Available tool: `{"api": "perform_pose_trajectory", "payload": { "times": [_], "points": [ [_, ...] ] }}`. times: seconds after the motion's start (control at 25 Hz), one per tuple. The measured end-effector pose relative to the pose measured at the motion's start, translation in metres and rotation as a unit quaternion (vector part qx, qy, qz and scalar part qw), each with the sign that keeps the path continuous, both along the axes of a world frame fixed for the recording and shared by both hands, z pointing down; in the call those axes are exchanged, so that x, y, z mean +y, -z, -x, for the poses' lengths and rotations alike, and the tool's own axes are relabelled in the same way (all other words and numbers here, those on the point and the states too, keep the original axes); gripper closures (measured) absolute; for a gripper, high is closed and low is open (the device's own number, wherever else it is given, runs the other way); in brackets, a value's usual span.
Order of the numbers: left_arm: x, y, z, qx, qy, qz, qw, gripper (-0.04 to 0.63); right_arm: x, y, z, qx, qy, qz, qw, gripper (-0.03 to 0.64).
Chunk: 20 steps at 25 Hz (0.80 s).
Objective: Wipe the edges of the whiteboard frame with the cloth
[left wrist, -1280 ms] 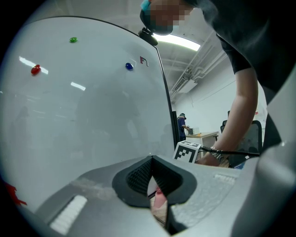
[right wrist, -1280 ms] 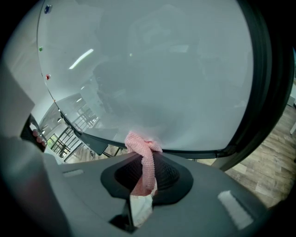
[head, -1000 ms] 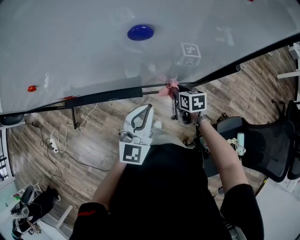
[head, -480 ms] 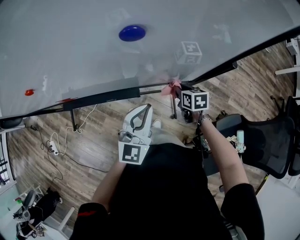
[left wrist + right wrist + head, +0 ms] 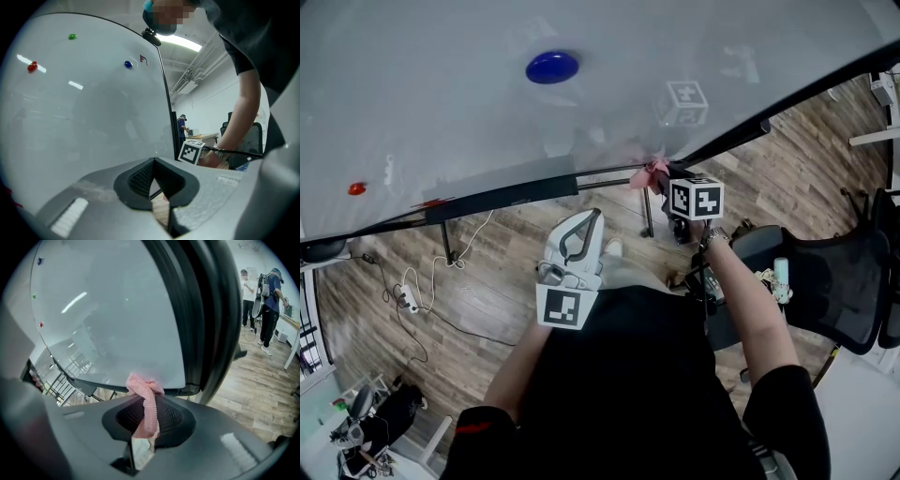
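Pinches the pink cloth (image 5: 143,387) in the right gripper (image 5: 146,420), pressing it to the whiteboard frame (image 5: 506,197) near its bottom corner. Holds the left gripper (image 5: 157,185) apart, jaws together, empty.

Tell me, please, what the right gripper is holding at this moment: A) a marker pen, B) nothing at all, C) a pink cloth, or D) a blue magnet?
C: the right gripper has its jaws shut on the pink cloth, held by a corner of the whiteboard frame.
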State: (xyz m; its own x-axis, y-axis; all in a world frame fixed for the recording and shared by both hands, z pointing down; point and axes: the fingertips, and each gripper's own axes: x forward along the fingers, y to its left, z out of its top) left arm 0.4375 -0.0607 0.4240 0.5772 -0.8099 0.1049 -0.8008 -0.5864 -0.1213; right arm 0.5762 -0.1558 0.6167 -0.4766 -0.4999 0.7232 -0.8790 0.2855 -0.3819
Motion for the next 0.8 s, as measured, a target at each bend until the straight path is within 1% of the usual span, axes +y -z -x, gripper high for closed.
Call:
{"api": "perform_pose_trajectory", "payload": {
  "times": [0.2,0.32,0.4,0.56,0.68,0.8],
  "points": [
    [-0.001,0.000,0.002,-0.007,-0.005,-0.007,0.9999,0.595,-0.002,-0.001,-0.005,0.004,-0.006,-0.001,1.000,0.555],
    [-0.003,-0.003,0.007,-0.007,-0.004,0.000,1.0000,0.595,-0.004,-0.003,-0.006,0.006,-0.012,-0.001,1.000,0.555],
    [-0.003,-0.002,0.007,-0.007,-0.004,-0.003,1.0000,0.595,-0.005,-0.003,-0.009,0.007,-0.017,0.000,1.000,0.554],
    [-0.001,-0.005,0.008,-0.002,0.001,0.010,0.9999,0.595,-0.005,-0.004,-0.019,0.013,-0.026,0.001,1.000,0.554],
    [0.000,-0.004,0.006,-0.006,-0.001,0.005,1.0000,0.595,-0.005,-0.005,-0.026,0.015,-0.032,0.000,0.999,0.554],
    [0.004,-0.008,0.006,-0.008,0.001,0.016,0.9998,0.595,-0.003,-0.005,-0.030,0.013,-0.040,-0.001,0.999,0.554]
  ]
}}
